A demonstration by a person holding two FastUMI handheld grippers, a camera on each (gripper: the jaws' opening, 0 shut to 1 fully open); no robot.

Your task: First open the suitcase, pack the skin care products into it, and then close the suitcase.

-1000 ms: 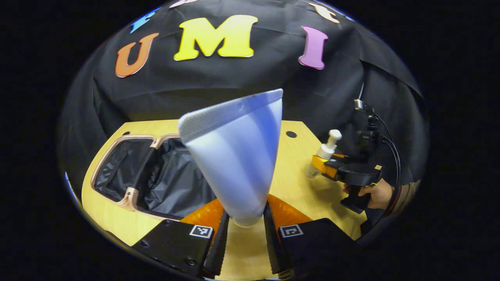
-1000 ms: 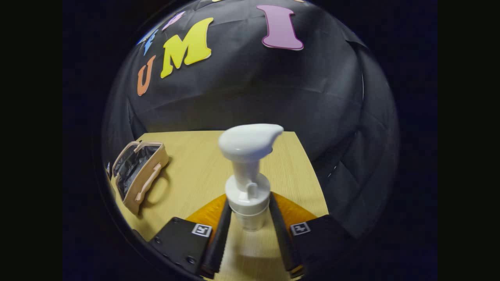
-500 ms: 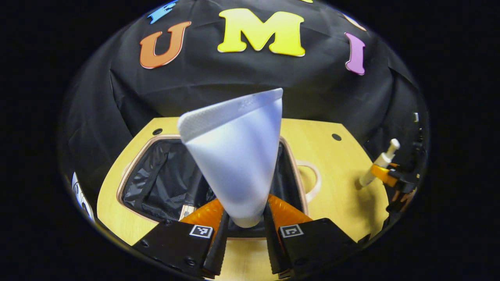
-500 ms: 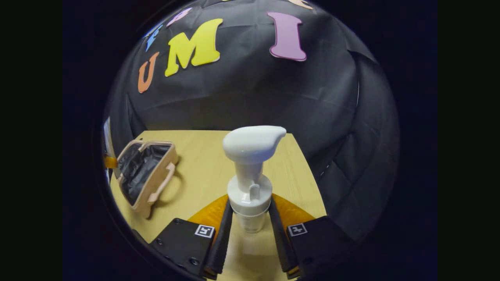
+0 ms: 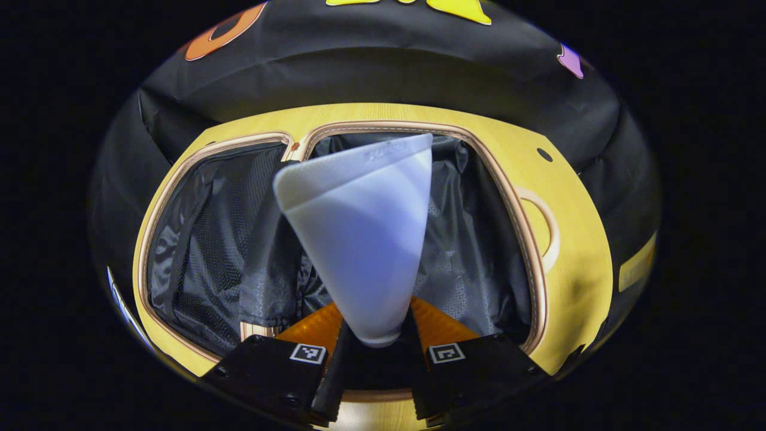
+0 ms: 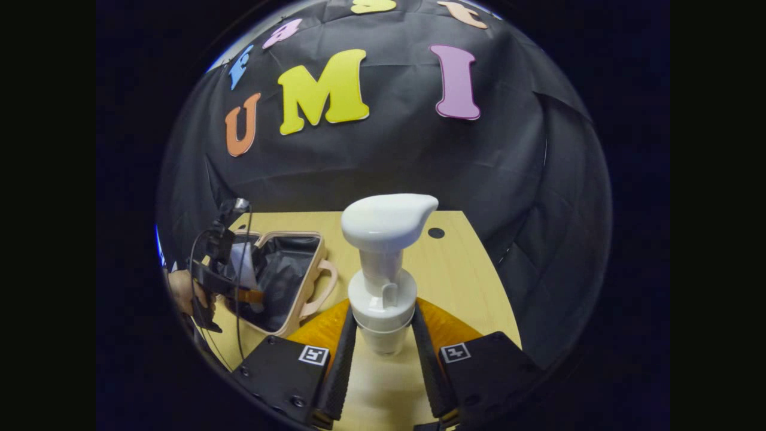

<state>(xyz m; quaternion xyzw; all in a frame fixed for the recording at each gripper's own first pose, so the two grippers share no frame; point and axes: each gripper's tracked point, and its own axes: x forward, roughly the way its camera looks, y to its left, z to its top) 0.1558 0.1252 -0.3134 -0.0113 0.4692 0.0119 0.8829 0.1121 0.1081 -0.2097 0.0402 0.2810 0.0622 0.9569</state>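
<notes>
Left claw point(image 5: 374, 353) pinching the tube point(image 5: 359, 233) over the open suitcase point(image 5: 479, 239), right claw point(image 6: 383, 353) clamped on the pump bottle point(image 6: 383, 263) above the table point(image 6: 461, 281); release early and the tube could catch the rim.

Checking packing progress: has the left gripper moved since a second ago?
Yes. The left gripper, shut on the tube, has swung from beside the suitcase to above its open compartment.
</notes>
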